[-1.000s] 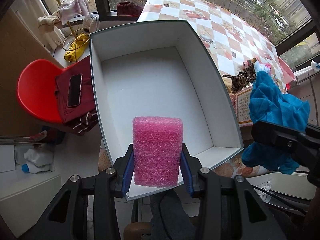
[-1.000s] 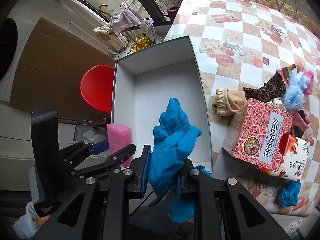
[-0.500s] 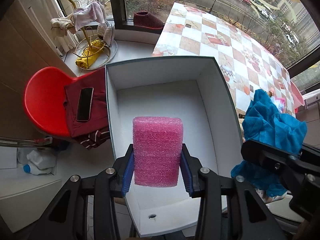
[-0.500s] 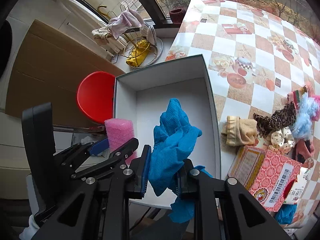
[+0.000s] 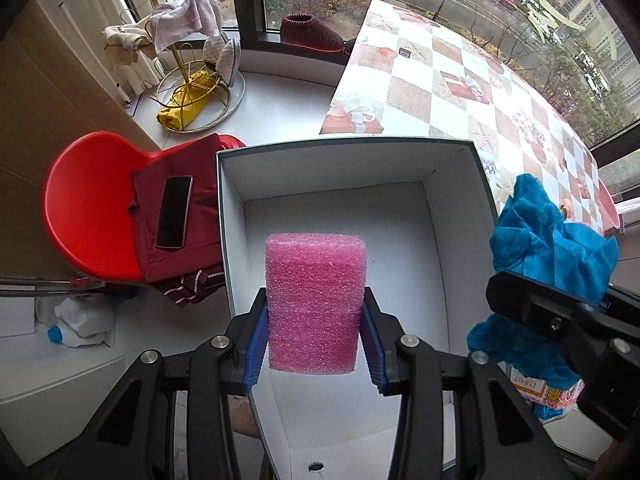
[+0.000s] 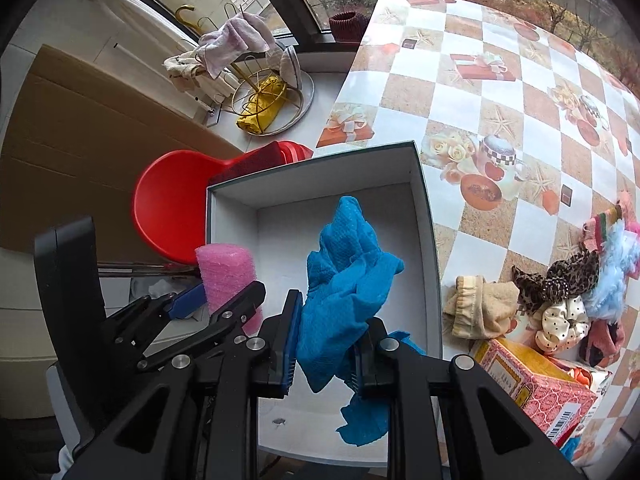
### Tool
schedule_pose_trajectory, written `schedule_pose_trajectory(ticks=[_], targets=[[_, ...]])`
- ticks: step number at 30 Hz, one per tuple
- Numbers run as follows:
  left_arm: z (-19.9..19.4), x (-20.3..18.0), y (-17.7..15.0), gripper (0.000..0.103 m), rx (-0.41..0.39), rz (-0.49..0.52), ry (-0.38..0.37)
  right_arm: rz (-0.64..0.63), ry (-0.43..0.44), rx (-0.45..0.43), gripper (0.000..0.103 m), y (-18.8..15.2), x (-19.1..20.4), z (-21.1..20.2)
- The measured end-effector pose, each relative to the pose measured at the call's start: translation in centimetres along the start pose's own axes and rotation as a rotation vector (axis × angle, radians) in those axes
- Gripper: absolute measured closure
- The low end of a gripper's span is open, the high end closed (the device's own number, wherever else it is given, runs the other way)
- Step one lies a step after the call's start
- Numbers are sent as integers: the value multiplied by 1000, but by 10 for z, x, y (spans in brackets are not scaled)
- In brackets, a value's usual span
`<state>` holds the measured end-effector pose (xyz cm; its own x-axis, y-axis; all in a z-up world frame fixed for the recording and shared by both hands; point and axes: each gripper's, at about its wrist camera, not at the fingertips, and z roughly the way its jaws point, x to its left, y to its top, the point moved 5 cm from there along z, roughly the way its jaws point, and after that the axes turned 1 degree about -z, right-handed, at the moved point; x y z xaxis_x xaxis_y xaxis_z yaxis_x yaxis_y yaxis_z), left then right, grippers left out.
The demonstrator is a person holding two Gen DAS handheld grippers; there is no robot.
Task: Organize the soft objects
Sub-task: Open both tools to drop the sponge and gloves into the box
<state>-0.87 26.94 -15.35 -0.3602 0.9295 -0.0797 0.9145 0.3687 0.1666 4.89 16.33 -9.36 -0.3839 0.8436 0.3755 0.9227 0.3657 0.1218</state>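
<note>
My left gripper (image 5: pixel 314 340) is shut on a pink foam block (image 5: pixel 315 300) and holds it above the white open box (image 5: pixel 344 184). The foam block also shows in the right wrist view (image 6: pixel 226 276). My right gripper (image 6: pixel 326 350) is shut on a crumpled blue cloth (image 6: pixel 344 292) and holds it over the same box (image 6: pixel 424 248). The cloth also shows in the left wrist view (image 5: pixel 548 248), to the right of the box. The box is empty inside.
The box sits at the left edge of a checkered table (image 6: pixel 500 92). A pile of soft items (image 6: pixel 560 300) and a red patterned carton (image 6: pixel 532 396) lie to its right. A red chair (image 5: pixel 88 216) with clothes and a phone (image 5: pixel 174 212) stands left.
Both grippers have pulled back and risen with their loads. The box now sits farther ahead and lower in both views, and more of its near floor shows.
</note>
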Motion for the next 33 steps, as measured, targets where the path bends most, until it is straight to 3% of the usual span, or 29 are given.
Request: schedule_pose_trajectory(ticks=[22,23,26,28,29,30,33], targets=[[22,-1,20,57,30,0,30,26,9,38,80,29,-9,29],[21,-2,20,54,28,4,22,23,9,34,80,29,-9,28],[17,-4,19,28,12,19,22,16,24,23,79,28,-7,25],[15,-4,18,23,3,18,11,15,41,19,62,28,-7,23],[15,-4,17,22,9,14,1,14,48,18,38,28,-7,23],[14,-3,17,20,15,1,-19,14,54,11,26,28,-6,21],[15,-1,15,16,36,-22,-24,8,35,-8,25,28,-6,15]])
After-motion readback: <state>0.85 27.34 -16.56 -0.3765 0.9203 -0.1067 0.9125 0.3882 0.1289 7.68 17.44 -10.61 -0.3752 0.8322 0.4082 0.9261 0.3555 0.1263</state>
